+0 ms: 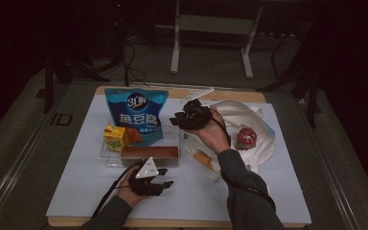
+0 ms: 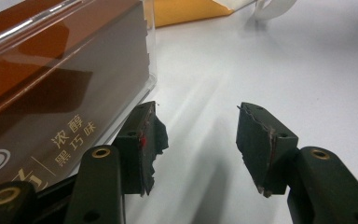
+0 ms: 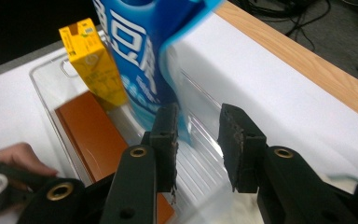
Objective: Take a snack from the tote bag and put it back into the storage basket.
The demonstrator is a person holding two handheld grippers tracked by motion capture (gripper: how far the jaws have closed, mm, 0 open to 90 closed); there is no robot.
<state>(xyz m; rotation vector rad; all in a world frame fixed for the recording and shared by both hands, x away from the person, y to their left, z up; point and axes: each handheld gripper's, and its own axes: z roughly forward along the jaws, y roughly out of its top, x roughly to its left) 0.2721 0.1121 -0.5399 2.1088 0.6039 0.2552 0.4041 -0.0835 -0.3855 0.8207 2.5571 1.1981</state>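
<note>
A clear tray (image 1: 106, 158) holds an upright blue snack bag (image 1: 136, 115), a yellow drink carton (image 1: 116, 137) and a flat brown chocolate box (image 1: 149, 152). My left gripper (image 1: 166, 177) rests on the white sheet just in front of the tray. Its jaws stand open with nothing between them (image 2: 198, 140), and the brown box (image 2: 51, 93) lies close on their left. My right gripper (image 1: 178, 115) hangs over the tray's right end, pointing at the blue bag. It is open (image 3: 198, 135), with the bag's blurred lower corner (image 3: 135, 51) just beyond its left finger.
A white tote bag (image 1: 249, 120) lies crumpled at the right with a red-topped tin (image 1: 246, 138) on it. An orange packet (image 1: 203, 158) sits between tote and tray. The wooden table edge (image 3: 307, 60) runs behind the tray. A metal stand (image 1: 211, 28) is on the floor beyond.
</note>
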